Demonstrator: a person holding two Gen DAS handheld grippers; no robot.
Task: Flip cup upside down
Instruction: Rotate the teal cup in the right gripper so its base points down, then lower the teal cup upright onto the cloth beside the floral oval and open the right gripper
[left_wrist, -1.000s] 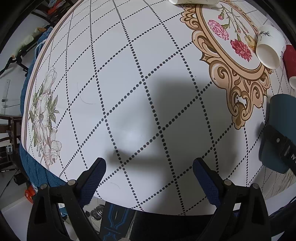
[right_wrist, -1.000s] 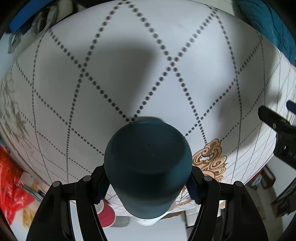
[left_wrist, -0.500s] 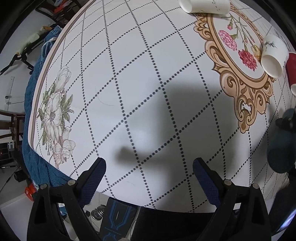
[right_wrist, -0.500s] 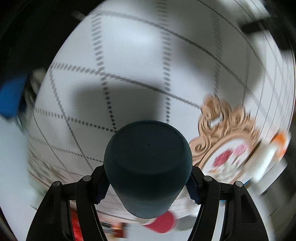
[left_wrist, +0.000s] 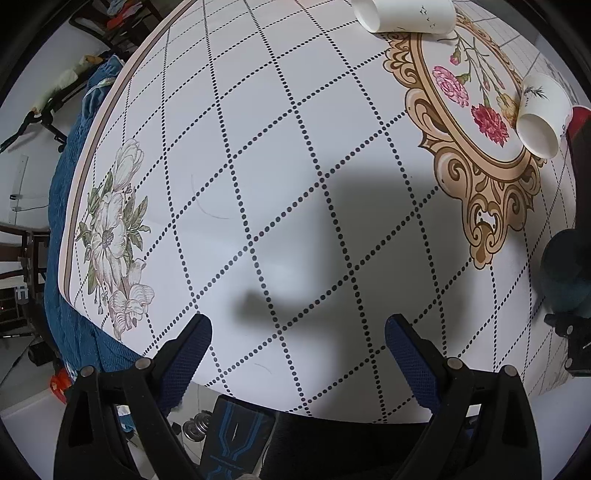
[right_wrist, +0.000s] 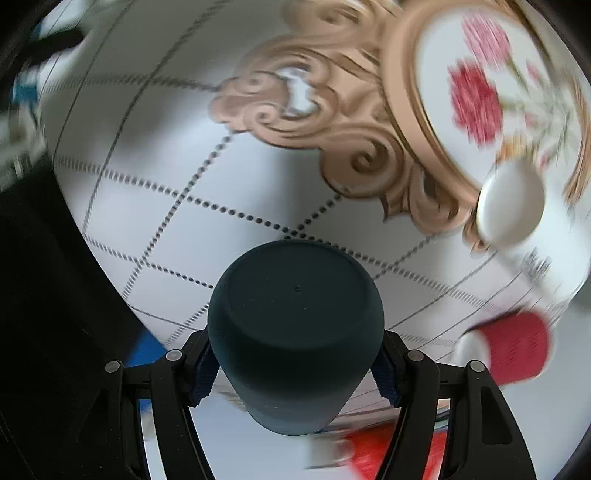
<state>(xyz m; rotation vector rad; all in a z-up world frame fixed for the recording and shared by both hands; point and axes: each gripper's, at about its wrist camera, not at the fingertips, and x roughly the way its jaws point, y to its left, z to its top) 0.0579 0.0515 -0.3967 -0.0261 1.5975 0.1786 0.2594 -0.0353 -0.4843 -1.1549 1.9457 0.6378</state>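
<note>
Left hand-held gripper (left_wrist: 297, 341) spread wide and holding nothing, poised over the near edge of the tabletop (left_wrist: 258, 147). Farther right, right hand-held gripper (right_wrist: 295, 365) clamped on the dark teal cup (right_wrist: 295, 332), base facing the camera, held above the tabletop near the gold scrollwork. White cup (right_wrist: 517, 214) and red cup (right_wrist: 513, 349) lying on their sides at far right.

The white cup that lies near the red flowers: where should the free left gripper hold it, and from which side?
Probably across its side wall, coming from above. The white cup lies tipped on the table, its open mouth toward the left gripper, so the round wall is exposed.
</note>
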